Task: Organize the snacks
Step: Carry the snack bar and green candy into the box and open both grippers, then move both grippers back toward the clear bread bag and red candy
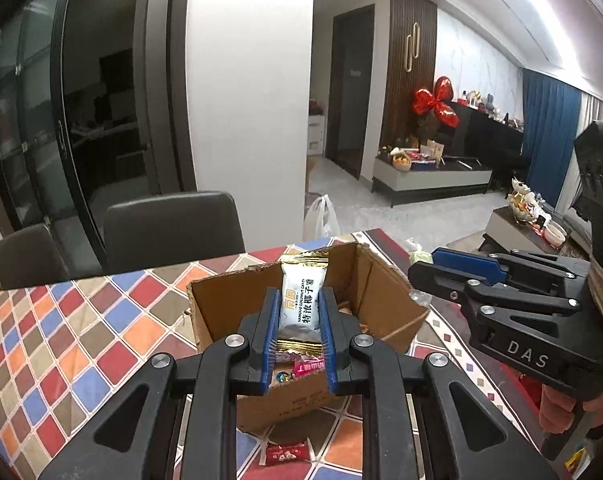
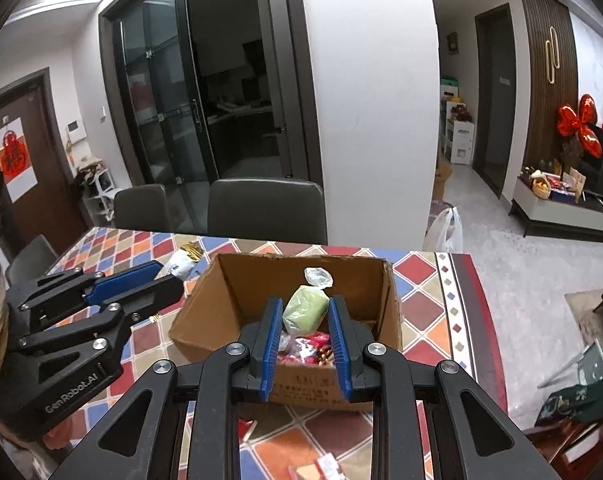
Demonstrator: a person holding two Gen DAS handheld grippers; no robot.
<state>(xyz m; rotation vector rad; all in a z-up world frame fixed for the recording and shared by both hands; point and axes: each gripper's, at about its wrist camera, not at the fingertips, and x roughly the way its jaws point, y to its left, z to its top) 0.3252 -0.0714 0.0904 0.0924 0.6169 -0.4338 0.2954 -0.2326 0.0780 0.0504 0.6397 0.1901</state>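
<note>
A white coconut candy packet (image 1: 302, 295) is clamped upright between the left gripper (image 1: 299, 312) pads, held over the cardboard box (image 1: 385, 280). A green wrapped sweet (image 2: 305, 307) is pinched by the right gripper (image 2: 306, 316), just above the same box's candy pile (image 2: 307, 350). A red packet (image 1: 285, 454) lies on the checkered tablecloth (image 1: 81, 320) beneath the left gripper.

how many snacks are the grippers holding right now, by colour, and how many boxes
White coconut candy packet, in the left gripper: 1
Green wrapped sweet, in the right gripper: 1
Cardboard box: 1
Total: 3
</note>
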